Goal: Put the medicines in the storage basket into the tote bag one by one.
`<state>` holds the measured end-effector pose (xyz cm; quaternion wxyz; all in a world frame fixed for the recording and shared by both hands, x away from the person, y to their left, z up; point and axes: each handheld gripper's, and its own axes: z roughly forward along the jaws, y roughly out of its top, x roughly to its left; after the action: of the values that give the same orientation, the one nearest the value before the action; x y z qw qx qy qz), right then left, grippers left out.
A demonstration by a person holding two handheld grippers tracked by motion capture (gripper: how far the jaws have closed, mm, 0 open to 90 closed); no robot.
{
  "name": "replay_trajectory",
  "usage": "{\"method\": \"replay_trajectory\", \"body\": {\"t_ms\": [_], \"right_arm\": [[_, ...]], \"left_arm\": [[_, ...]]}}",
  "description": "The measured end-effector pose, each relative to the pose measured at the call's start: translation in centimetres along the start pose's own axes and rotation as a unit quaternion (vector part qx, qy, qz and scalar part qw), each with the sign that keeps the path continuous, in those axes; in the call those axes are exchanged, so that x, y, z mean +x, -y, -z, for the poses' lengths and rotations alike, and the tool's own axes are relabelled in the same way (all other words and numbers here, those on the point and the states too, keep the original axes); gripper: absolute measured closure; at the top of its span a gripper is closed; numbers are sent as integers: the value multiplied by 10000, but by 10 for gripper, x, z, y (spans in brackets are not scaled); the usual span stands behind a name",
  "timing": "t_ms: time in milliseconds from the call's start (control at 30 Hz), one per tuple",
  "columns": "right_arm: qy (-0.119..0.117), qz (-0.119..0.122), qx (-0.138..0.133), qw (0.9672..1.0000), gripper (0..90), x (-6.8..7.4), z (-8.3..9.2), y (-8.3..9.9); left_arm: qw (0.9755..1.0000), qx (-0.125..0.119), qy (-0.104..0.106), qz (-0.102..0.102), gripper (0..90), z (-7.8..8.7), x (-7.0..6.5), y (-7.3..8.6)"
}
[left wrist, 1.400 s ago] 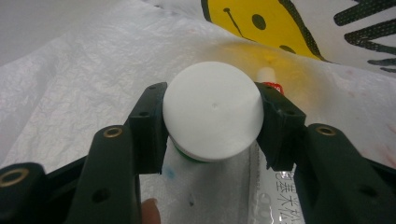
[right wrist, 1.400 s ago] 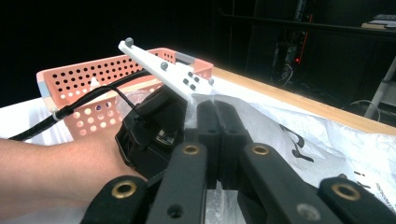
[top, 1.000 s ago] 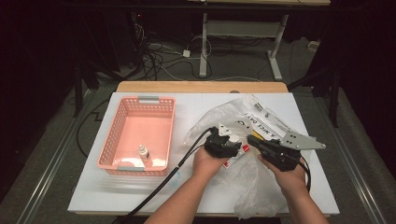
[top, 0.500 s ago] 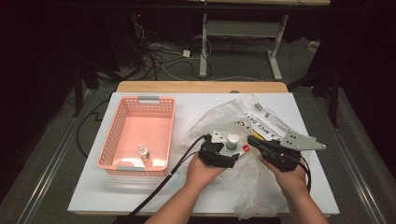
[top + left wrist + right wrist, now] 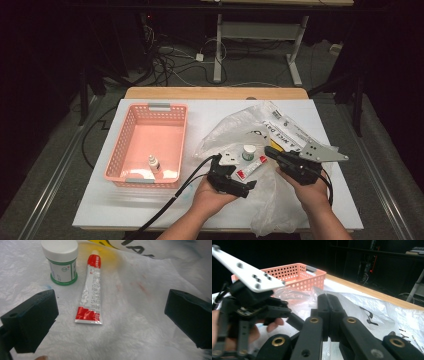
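The left hand-held gripper (image 5: 248, 185), jaws just spread wide with nothing between them, lines up on the red-and-white ointment tube (image 5: 89, 291) lying on the crinkly clear plastic bag (image 5: 240, 127) (right hand-held gripper (image 5: 270, 150) is pinched together on that bag), so next it probably closes on the tube.

Basket (image 5: 150, 145) sits on the left half of the table (image 5: 100, 210), a small bottle (image 5: 154, 163) standing inside it near the front wall. To its right a plastic bag (image 5: 240, 127) sprawls over the table. On the bag, the jar (image 5: 63, 261) stands just left of the tube (image 5: 90, 290), which lies flat beside it. Left gripper (image 5: 234, 184) is in front of both, the tube lying out between its wide-apart jaws; right gripper (image 5: 295, 162) is just to the right.
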<state>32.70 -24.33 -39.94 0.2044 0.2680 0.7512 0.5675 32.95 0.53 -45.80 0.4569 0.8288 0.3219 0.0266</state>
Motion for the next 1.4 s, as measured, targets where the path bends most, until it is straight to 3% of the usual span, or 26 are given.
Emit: {"method": "replay_trajectory", "body": {"t_ms": [400,700,800,1067,1400], "right_arm": [[26,-10,15,10000,900,1,0,1],[27,-25,32,10000,900,1,-1,2],[37,-19,29,10000,900,1,0,2],[27,-4,41,10000,900,2,0,2],[40,-30,23,10000,900,1,2,1]], "left_arm": [[9998,-101,111,-116,0,44,-9,13],[9998,-116,111,-124,0,71,-7,23],[9998,-101,46,-184,0,79,-6,25],[9996,-232,-132,-91,0,100,7,31],[9986,-212,-492,-21,0,114,24,34]]}}
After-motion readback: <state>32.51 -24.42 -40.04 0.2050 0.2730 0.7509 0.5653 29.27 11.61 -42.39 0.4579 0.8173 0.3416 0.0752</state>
